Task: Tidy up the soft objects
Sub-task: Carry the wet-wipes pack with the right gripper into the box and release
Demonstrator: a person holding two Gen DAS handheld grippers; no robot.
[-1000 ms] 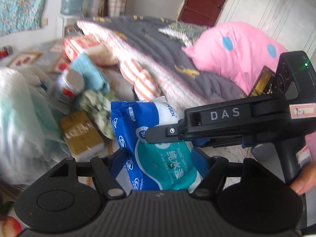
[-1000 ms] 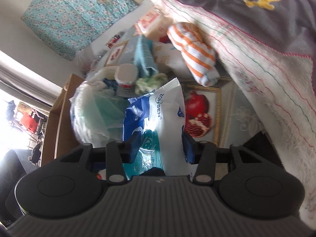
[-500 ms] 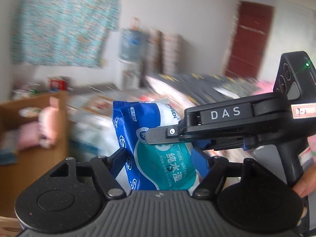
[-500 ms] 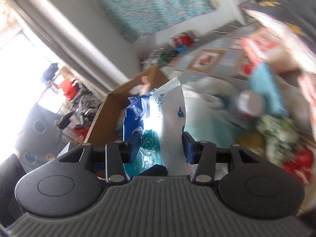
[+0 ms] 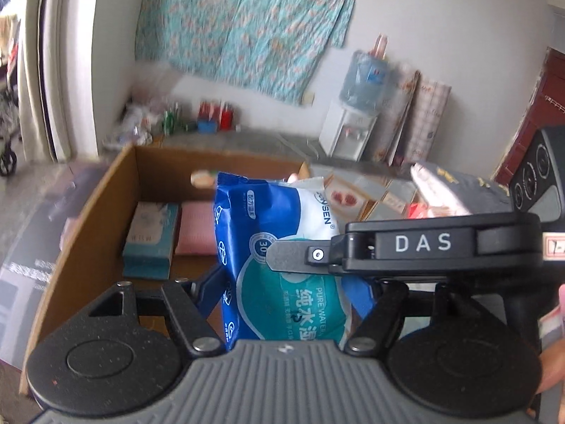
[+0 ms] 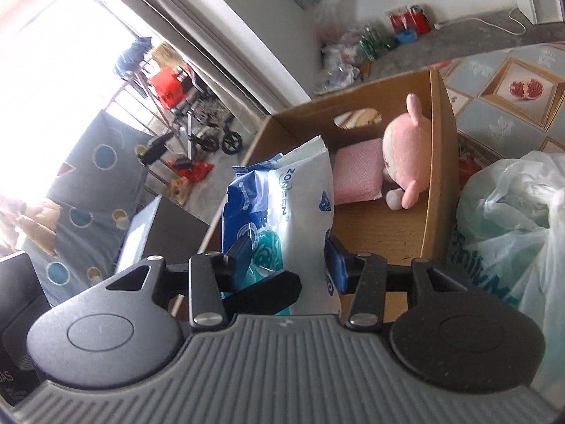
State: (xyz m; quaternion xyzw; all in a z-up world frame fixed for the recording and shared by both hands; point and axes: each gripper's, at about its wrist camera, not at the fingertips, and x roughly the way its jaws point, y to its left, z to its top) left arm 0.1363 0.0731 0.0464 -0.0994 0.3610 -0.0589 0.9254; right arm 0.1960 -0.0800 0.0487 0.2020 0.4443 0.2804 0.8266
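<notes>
A blue and white wet-wipes pack point(image 5: 282, 265) hangs upright over the open cardboard box point(image 5: 106, 190). My left gripper point(image 5: 286, 286) is shut on its lower part, pads against both sides. My right gripper point(image 6: 286, 256) is shut on the same pack point(image 6: 300, 205); in the left wrist view it reaches in from the right as a black arm marked DAS. Inside the box point(image 6: 434, 162) lie a pink plush toy point(image 6: 406, 148), a pink folded cloth point(image 6: 356, 169) and a teal tissue pack point(image 5: 150, 233). The pack's bottom is hidden behind the grippers.
A filled plastic bag point(image 6: 512, 219) sits right of the box on a patterned mat point(image 6: 512, 81). A water dispenser point(image 5: 349, 130) and bottles point(image 5: 212, 120) stand by the far wall. A wheeled cart point(image 6: 208, 130) is near the window. A hand point(image 5: 554, 353) shows at the right edge.
Both grippers have swung the pack away from the cluttered pile beside the bed, and it now hangs over the cardboard box. Both grips look unchanged.
</notes>
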